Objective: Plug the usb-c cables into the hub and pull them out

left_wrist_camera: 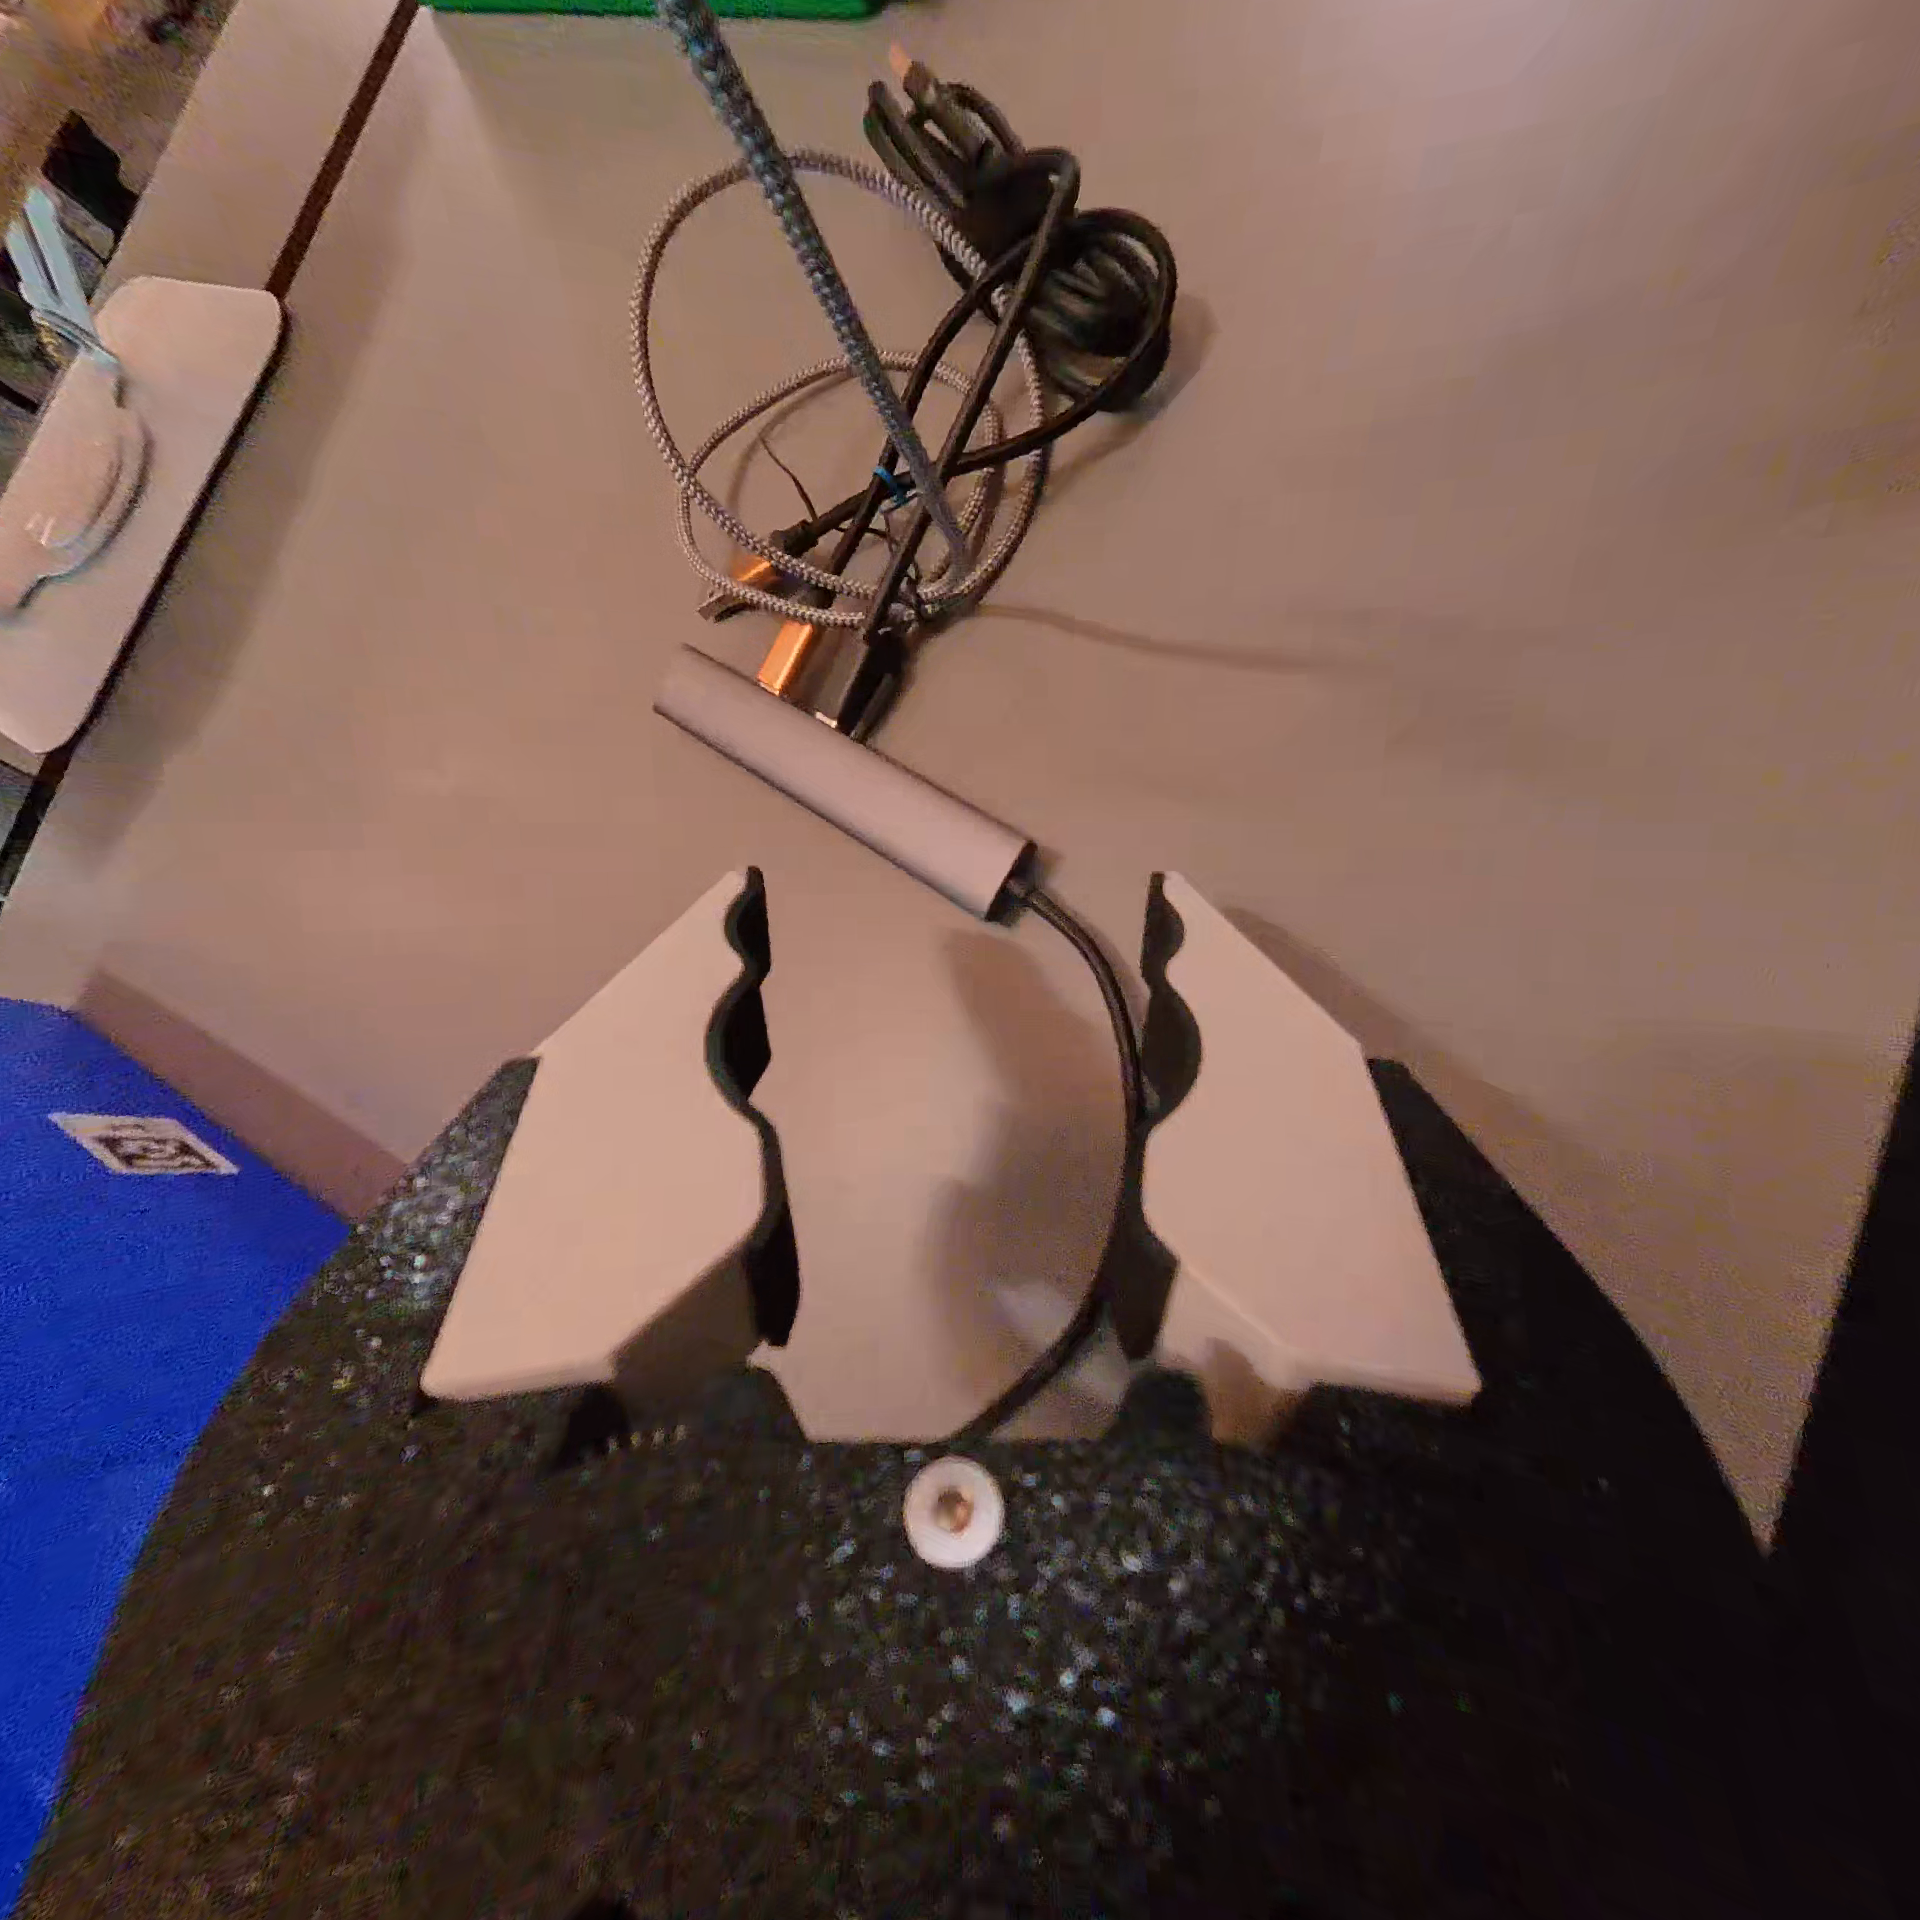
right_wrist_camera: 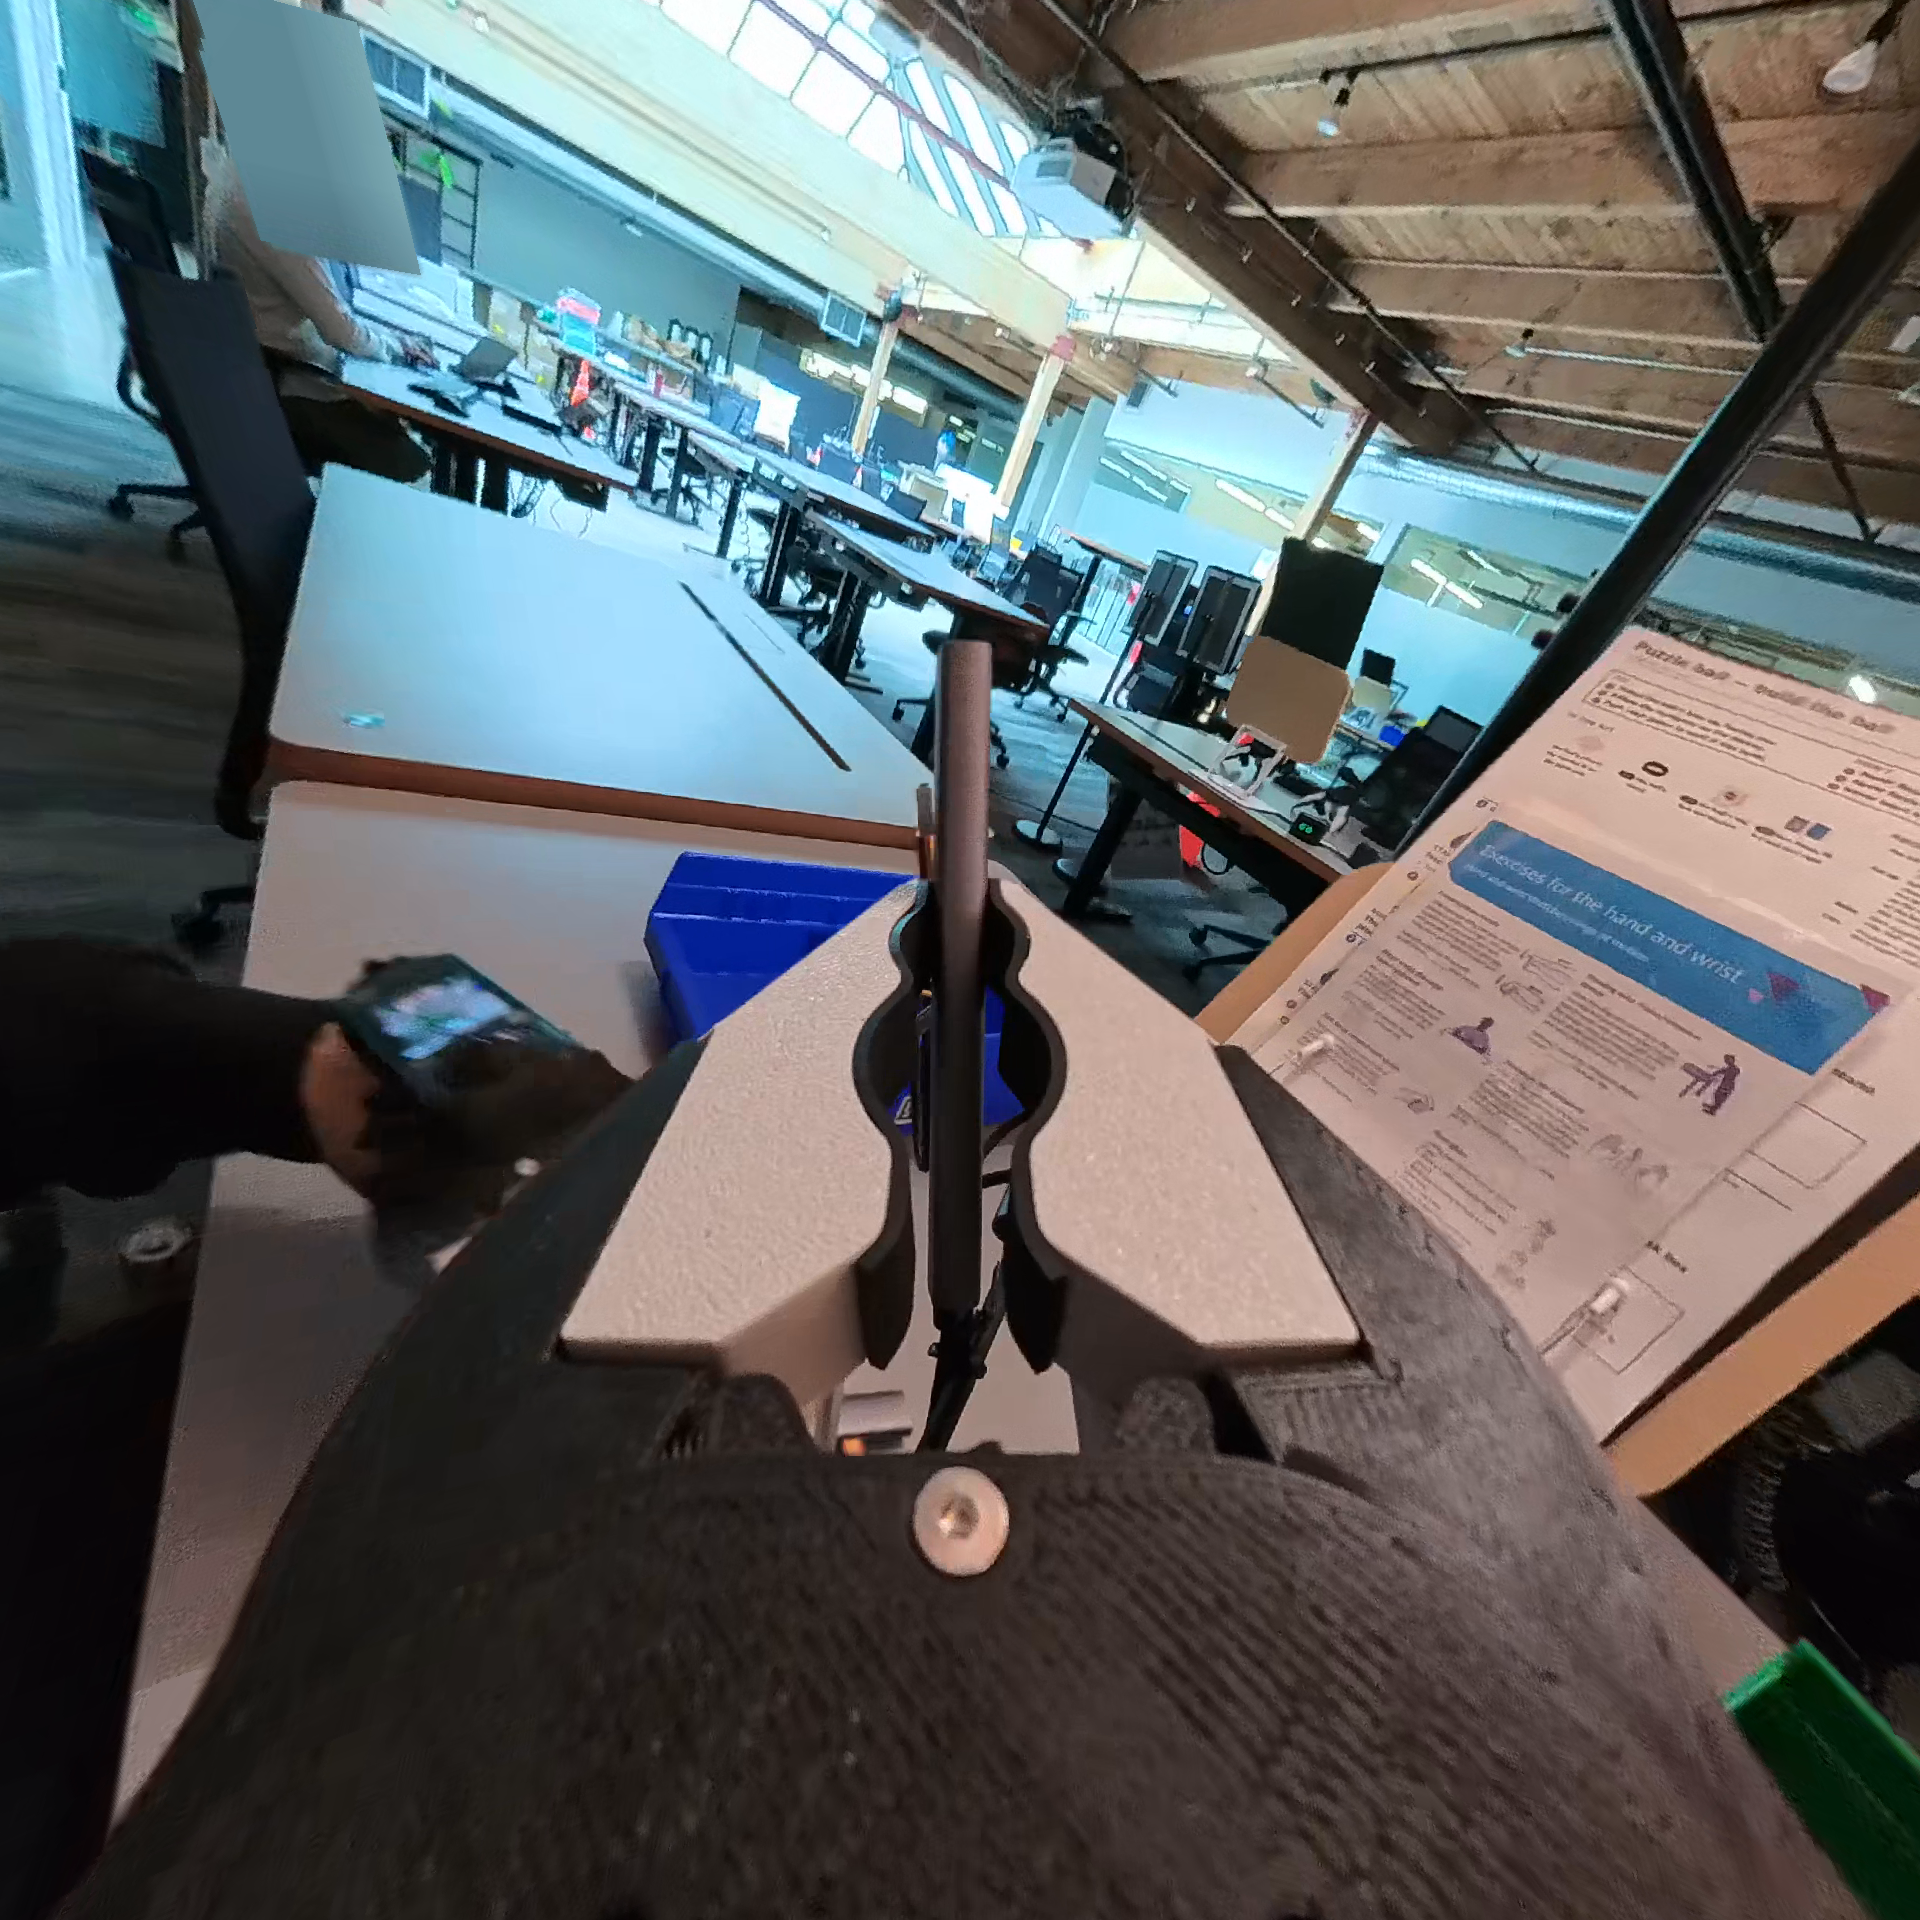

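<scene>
Your left gripper [left_wrist_camera: 956,883] hangs over the pale table [left_wrist_camera: 1455,520] with its two light grey fingers spread wide and nothing between them. Just ahead of the fingertips, the slim matte grey aluminium hub [left_wrist_camera: 842,779] lies flat on the table at a slant. Its thin black tail lead [left_wrist_camera: 1107,987] curls back from the near end, past the inner edge of your right-hand finger.

Two plugs sit in the hub's far long side: a copper-coloured metal connector [left_wrist_camera: 784,660] and, just beside it, a black connector [left_wrist_camera: 868,681]. Behind them, a loose coil of grey braided cable [left_wrist_camera: 665,312] overlaps a bundle of black cable [left_wrist_camera: 1101,281]. A dark braided cord [left_wrist_camera: 769,177] slants up from the tangle and out of the top of the left wrist view.

Your right gripper [right_wrist_camera: 958,904] points up across an open office, its fingers clamped on a slim dark grey bar [right_wrist_camera: 956,790] that stands upright between them, with black wiring at its lower end. Whether this bar is a hub cannot be told. A blue plastic bin [right_wrist_camera: 748,925] rests on the table beyond, and printed sheets [right_wrist_camera: 1610,1039] lean at the right.
</scene>
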Available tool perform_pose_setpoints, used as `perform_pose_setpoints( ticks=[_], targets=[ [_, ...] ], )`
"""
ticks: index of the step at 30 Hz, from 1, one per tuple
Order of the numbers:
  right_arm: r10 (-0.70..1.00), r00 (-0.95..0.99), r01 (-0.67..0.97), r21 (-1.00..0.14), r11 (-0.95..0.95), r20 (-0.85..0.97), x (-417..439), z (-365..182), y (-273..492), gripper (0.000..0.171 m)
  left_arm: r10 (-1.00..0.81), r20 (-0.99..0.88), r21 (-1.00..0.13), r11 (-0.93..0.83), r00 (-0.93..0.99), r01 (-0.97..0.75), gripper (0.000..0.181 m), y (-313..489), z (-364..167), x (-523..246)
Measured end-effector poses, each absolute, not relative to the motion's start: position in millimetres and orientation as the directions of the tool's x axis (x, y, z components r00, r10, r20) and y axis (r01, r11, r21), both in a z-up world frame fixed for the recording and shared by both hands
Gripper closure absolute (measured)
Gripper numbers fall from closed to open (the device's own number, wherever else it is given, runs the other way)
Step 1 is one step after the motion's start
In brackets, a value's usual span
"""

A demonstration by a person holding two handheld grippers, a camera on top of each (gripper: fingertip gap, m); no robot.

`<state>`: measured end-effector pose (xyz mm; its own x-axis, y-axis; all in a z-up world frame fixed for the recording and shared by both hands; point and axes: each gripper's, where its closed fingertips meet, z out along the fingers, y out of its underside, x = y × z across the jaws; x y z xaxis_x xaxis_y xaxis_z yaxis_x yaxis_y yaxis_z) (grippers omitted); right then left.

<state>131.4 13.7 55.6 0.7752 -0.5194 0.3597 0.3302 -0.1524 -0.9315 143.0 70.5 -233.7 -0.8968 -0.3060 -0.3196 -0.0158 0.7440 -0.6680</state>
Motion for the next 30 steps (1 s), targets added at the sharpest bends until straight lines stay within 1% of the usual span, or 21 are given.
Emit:
perform_pose_setpoints(
  ticks=[1,4,9,11,12,14,17,19,21,24,25,26,28,29,30],
  targets=[
    [-0.528,0.774,0.33,-0.934,-0.137,0.351,125,53,7,0.165,-0.303,-0.321,-0.659,0.752,-0.897,-0.018,0.113,65,-237,150],
    [-0.569,0.758,0.332,-0.939,-0.086,0.32,110,47,-16,0.164,-0.304,-0.315,-0.685,0.728,-0.899,-0.006,0.121,41,-241,171],
    [-0.637,0.718,0.347,-0.938,-0.026,0.283,91,41,-55,0.164,-0.272,-0.395,-0.585,0.811,-0.877,0.012,0.123,24,-259,201],
    [-0.658,0.705,0.353,-0.936,0.004,0.263,85,40,-73,0.164,-0.298,-0.406,-0.574,0.819,-0.864,-0.013,0.129,19,-260,212],
    [-0.668,0.702,0.351,-0.936,0.02,0.248,83,37,-83,0.164,-0.334,-0.403,-0.573,0.818,-0.852,-0.05,0.126,21,-259,218],
    [-0.686,0.693,0.345,-0.937,0.045,0.222,83,34,-103,0.164,-0.45,-0.327,-0.591,0.783,-0.831,-0.192,0.118,26,-262,222],
    [-0.735,0.654,0.323,-0.945,0.058,0.178,87,31,-137,0.164,-0.618,-0.117,-0.596,0.67,-0.777,-0.443,0.117,35,-269,218],
    [-0.754,0.64,0.317,-0.945,0.084,0.147,88,30,-154,0.164,-0.687,0.005,-0.581,0.59,-0.727,-0.562,0.115,39,-273,212],
    [-0.76,0.64,0.315,-0.941,0.125,0.113,87,32,-165,0.164,-0.704,0.0,-0.58,0.579,-0.711,-0.573,0.117,45,-273,209],
    [-0.752,0.652,0.311,-0.939,0.147,0.098,86,32,-170,0.164,-0.742,-0.009,-0.556,0.561,-0.671,-0.613,0.115,48,-272,203],
    [-0.753,0.65,0.314,-0.938,0.146,0.1,85,32,-169,0.164,-0.742,-0.012,-0.555,0.563,-0.671,-0.613,0.12,47,-272,201],
    [-0.751,0.652,0.316,-0.937,0.145,0.104,85,33,-168,0.164,-0.732,-0.009,-0.554,0.57,-0.681,-0.606,0.13,43,-271,198],
    [-0.741,0.663,0.323,-0.934,0.151,0.11,83,35,-163,0.164,-0.723,-0.025,-0.546,0.588,-0.69,-0.597,0.141,39,-271,194],
    [-0.732,0.672,0.324,-0.933,0.157,0.11,81,36,-160,0.164,-0.71,-0.022,-0.541,0.6,-0.703,-0.589,0.153,35,-271,191],
    [-0.723,0.682,0.325,-0.931,0.165,0.11,80,38,-157,0.164,-0.704,-0.027,-0.542,0.607,-0.71,-0.581,0.155,32,-271,190]
  ],
)
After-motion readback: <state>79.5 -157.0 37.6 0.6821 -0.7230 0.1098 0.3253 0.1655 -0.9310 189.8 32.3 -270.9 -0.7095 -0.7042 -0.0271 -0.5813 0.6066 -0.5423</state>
